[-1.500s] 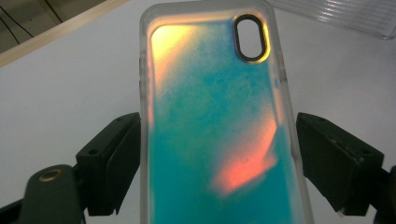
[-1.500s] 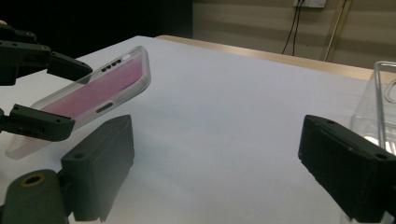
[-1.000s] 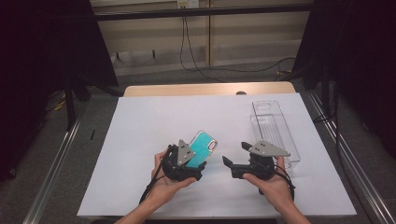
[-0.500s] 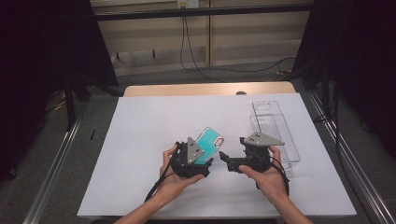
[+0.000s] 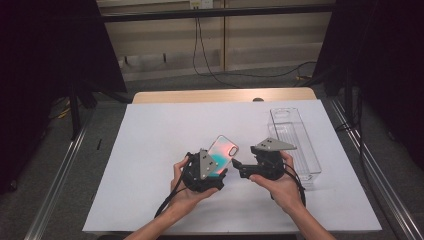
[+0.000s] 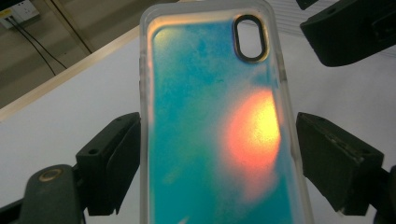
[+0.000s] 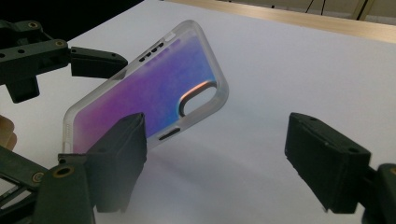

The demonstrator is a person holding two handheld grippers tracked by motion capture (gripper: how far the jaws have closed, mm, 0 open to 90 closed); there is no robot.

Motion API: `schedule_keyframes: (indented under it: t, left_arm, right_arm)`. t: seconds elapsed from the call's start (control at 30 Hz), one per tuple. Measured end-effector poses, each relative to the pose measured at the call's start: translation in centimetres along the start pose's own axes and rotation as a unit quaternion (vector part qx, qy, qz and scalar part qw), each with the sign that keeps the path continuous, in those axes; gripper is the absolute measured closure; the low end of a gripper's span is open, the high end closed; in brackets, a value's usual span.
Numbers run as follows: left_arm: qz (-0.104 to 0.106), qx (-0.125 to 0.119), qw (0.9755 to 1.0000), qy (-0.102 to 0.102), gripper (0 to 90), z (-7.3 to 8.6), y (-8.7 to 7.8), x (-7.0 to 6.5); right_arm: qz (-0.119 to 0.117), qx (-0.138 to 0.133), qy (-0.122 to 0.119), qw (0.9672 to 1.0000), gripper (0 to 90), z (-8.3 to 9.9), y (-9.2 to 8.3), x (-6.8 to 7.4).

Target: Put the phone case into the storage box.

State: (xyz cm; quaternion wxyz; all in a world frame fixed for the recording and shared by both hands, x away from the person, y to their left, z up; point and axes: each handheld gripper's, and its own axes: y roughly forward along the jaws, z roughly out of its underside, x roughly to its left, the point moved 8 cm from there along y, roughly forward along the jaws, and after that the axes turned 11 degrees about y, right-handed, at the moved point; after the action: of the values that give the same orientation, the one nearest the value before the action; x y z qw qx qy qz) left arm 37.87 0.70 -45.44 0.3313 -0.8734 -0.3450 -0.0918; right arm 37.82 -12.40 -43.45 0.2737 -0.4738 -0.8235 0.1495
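Note:
A phone case with a clear rim and a teal-to-orange shimmering back is held tilted above the white sheet. My left gripper is shut on its long sides. In the left gripper view the case stands between both black jaws of my left gripper, camera cut-out at the top. My right gripper points left at the case's free end. Its jaws are open and have just been closing, with nothing between them. In the right gripper view the case hangs ahead and left of my right gripper.
A white sheet covers most of the wooden table. A long clear plastic box lies on the sheet at the right, just beyond my right hand. Metal rails run along both sides of the table.
My right gripper has moved a little left and farther from me, toward the case, and its jaws stand slightly narrower. The left gripper and the case have hardly moved.

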Motion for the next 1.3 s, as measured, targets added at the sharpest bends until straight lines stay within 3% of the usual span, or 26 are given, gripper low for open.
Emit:
schedule_keyframes:
  t: [0.17, 0.37, 0.47, 0.6, 0.87, 1.3]
  left_arm:
    - [-0.004, 0.0, 1.0, -0.001, 16.9, 0.0, 0.0, 0.1]
    - [-0.006, -0.002, 1.0, 0.0, 17.0, 0.0, 0.1, 0.1]
    - [-0.011, -0.003, 0.9999, -0.002, 16.9, -0.1, 0.0, 0.2]
    - [-0.013, -0.004, 0.9999, -0.004, 17.0, 0.0, 0.1, 0.2]
    - [-0.015, -0.001, 0.9999, -0.002, 17.0, 0.0, 0.3, 0.1]
    - [-0.017, 0.003, 0.9998, 0.004, 17.0, 0.1, 0.4, 0.1]
  right_arm:
    - [0.007, -0.002, 0.023, 0.9997, 22.6, -0.6, 0.1, 0.0]
    - [0.005, 0.022, 0.058, 0.9981, 30.1, -0.9, 0.2, 0.0]
    - [0.003, 0.033, 0.062, 0.9975, 32.1, -0.8, 0.4, 0.1]
    - [-0.012, 0.048, 0.082, 0.9954, 42.9, -0.8, 0.6, 0.3]
    - [-0.018, 0.076, 0.11, 0.9908, 56.7, -1.3, 0.9, 0.6]
    - [-0.016, 0.095, 0.151, 0.9838, 66.2, -1.1, 1.7, 0.5]
